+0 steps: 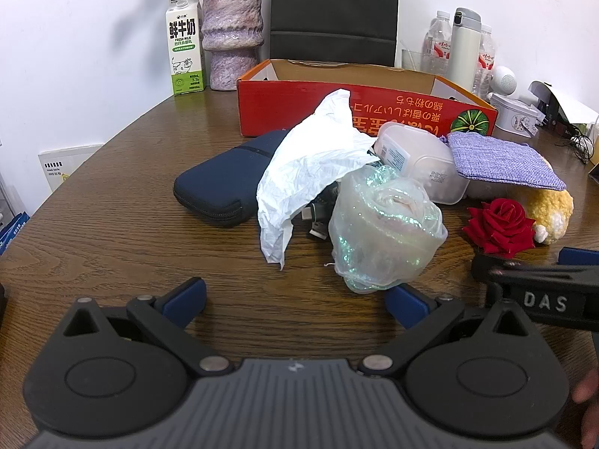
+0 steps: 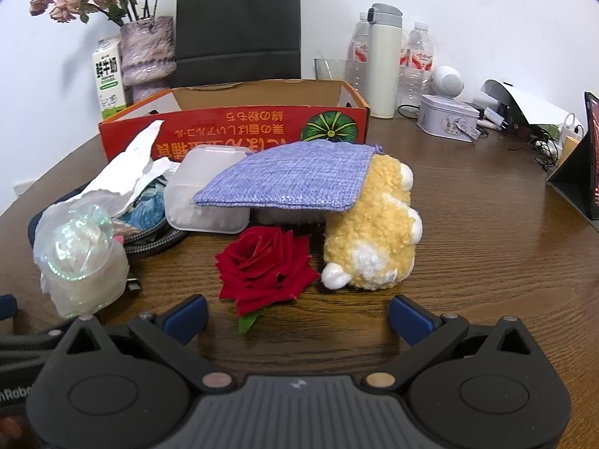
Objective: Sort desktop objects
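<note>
A pile of objects lies in front of an open red cardboard box (image 1: 299, 108) (image 2: 131, 127). In it are a navy zip case (image 1: 221, 183), crumpled white paper (image 1: 310, 164) (image 2: 127, 172), a shiny clear plastic bundle (image 1: 385, 228) (image 2: 82, 258), a translucent lidded container (image 1: 423, 164) (image 2: 202, 194), a purple woven pouch (image 1: 501, 161) (image 2: 295, 179), a red fabric rose (image 1: 501, 224) (image 2: 265, 265) and a yellow plush toy (image 1: 554, 205) (image 2: 378, 235). My left gripper (image 1: 295, 299) is open just before the plastic bundle. My right gripper (image 2: 297, 314) is open, the rose's leaf between its fingers.
Behind the box stand a milk carton (image 1: 185, 48), a stone-look vase (image 1: 232, 33) with dried flowers, a black paper bag (image 2: 239, 22), water bottles (image 2: 417, 60) and a white flask (image 2: 383, 60). A tin (image 2: 447, 116), cables and a tablet (image 2: 591, 153) crowd the right side.
</note>
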`<action>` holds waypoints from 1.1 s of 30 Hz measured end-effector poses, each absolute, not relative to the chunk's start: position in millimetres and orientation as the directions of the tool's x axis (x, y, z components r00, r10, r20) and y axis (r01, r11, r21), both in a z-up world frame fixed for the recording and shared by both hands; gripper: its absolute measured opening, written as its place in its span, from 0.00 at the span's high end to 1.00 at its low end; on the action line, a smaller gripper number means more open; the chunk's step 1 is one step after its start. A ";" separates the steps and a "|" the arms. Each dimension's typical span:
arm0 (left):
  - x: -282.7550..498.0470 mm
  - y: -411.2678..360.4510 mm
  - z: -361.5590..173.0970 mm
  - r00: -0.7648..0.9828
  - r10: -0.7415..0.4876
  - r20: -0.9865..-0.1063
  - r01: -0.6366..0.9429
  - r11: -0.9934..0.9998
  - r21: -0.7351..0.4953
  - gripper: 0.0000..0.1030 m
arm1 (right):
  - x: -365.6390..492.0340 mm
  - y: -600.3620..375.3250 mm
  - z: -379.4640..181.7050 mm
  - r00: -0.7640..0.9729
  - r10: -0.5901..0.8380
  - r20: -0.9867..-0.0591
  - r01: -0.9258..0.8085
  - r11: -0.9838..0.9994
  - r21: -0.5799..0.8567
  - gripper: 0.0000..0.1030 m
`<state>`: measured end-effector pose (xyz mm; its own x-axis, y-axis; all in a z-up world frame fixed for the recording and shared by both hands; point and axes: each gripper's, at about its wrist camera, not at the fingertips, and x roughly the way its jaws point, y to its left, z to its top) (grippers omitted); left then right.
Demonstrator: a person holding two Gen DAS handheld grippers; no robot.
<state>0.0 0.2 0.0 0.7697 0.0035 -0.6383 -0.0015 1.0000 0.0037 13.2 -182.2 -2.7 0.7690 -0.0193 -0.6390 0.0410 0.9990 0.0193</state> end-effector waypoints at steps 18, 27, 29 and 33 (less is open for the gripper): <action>-0.1 1.4 -0.2 0.770 0.000 -0.638 0.001 1.000 0.002 0.00 | 6.9 -188.8 -2.4 0.767 0.041 -0.640 -0.039 0.999 0.018 0.00; -0.1 1.5 -0.2 0.770 0.000 -0.638 0.001 1.000 0.002 0.00 | 6.5 -189.0 -2.4 0.767 0.040 -0.640 -0.037 0.999 0.018 0.00; -0.1 1.5 -0.2 0.770 0.000 -0.638 0.001 1.000 0.002 0.00 | 6.4 -189.1 -2.3 0.767 0.040 -0.640 -0.037 0.999 0.018 0.00; -0.1 1.4 -0.2 0.770 0.001 -0.638 0.001 1.000 0.002 0.00 | 6.5 -189.2 -2.4 0.767 0.040 -0.640 -0.037 0.999 0.018 0.00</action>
<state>-0.1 1.4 -0.2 0.7700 0.0006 -0.6380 0.0012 1.0000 0.0024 6.5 -189.2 -2.4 0.7673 0.0397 -0.6401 -0.0369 0.9992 0.0177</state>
